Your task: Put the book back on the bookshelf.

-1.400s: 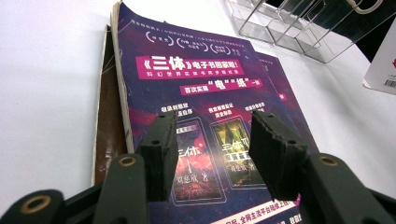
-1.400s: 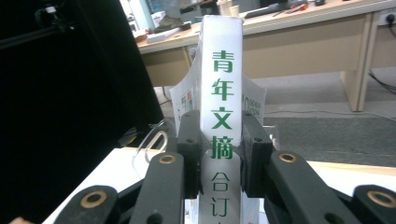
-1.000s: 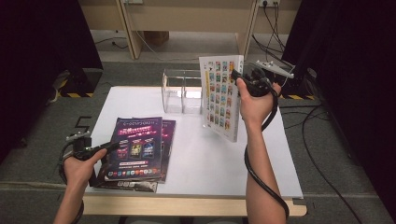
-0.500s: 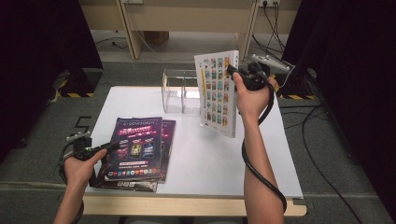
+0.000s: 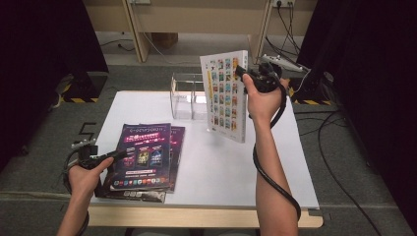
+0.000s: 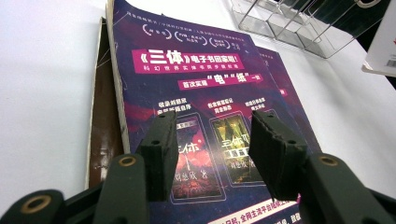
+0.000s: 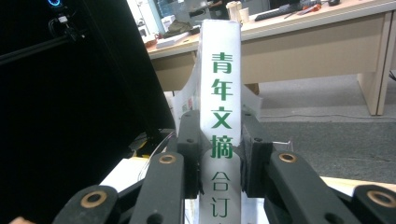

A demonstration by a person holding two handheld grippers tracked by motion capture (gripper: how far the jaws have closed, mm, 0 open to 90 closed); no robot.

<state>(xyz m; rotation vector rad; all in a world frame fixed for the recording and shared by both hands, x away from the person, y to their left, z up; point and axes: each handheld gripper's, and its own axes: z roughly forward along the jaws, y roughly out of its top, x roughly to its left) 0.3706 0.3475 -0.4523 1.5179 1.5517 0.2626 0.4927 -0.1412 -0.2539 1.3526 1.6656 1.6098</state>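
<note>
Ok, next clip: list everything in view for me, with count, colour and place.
white book: one, white with a grid of small pictures, held upright above the table, near the rack
purple magazines: at least two, stacked, table's left front
clear rack: one, transparent, table's back middle
table: one, white top
right gripper: black, shut on the white book's spine
left gripper: black, jaws apart over the purple magazines

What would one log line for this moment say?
right gripper: shut on white book, lifted | left gripper: open over purple magazine | clear rack: empty
</note>
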